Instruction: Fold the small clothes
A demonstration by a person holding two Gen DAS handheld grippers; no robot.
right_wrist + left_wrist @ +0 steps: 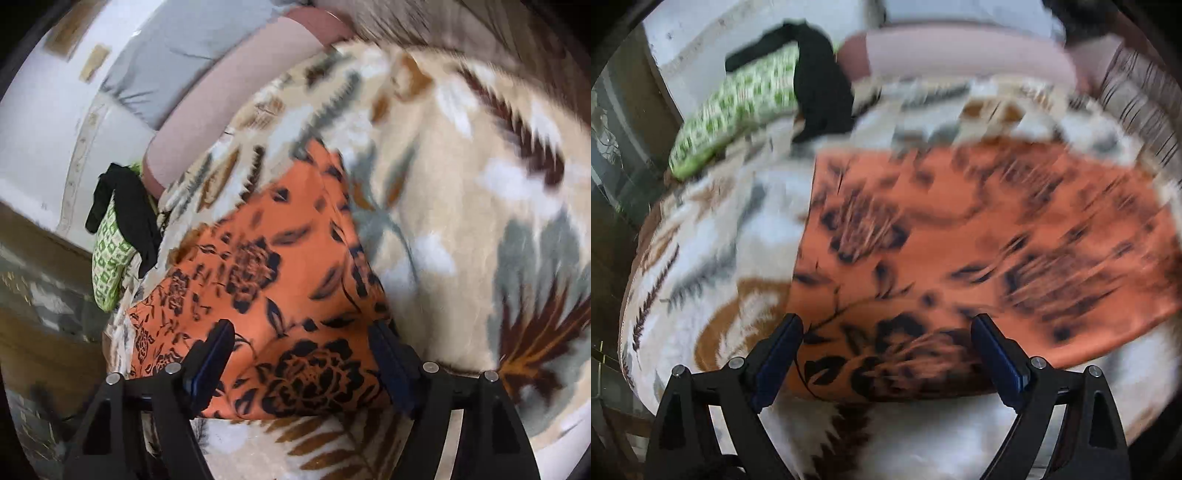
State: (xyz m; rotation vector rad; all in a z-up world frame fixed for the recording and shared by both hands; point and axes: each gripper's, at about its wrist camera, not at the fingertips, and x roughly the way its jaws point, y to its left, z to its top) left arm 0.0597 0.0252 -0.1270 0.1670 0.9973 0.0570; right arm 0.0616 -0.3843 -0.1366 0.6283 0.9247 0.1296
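The orange floral cloth (979,236) lies spread flat on the leaf-patterned blanket (713,236) of the bed, ready for folding. The left gripper (888,350) and right gripper (301,354) both stand open over its near edge, gripping nothing, probably placed to pinch that edge.

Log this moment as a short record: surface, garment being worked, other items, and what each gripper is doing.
surface: leaf-patterned blanket
garment: orange floral cloth, spread flat on the blanket
other items: green patterned cloth at the far edge, black garment draped over it
left gripper: open, jaws wide over the cloth's near edge, nothing gripped
right gripper: open, jaws straddling the cloth's near corner, nothing gripped
image quality: left wrist view motion-blurred
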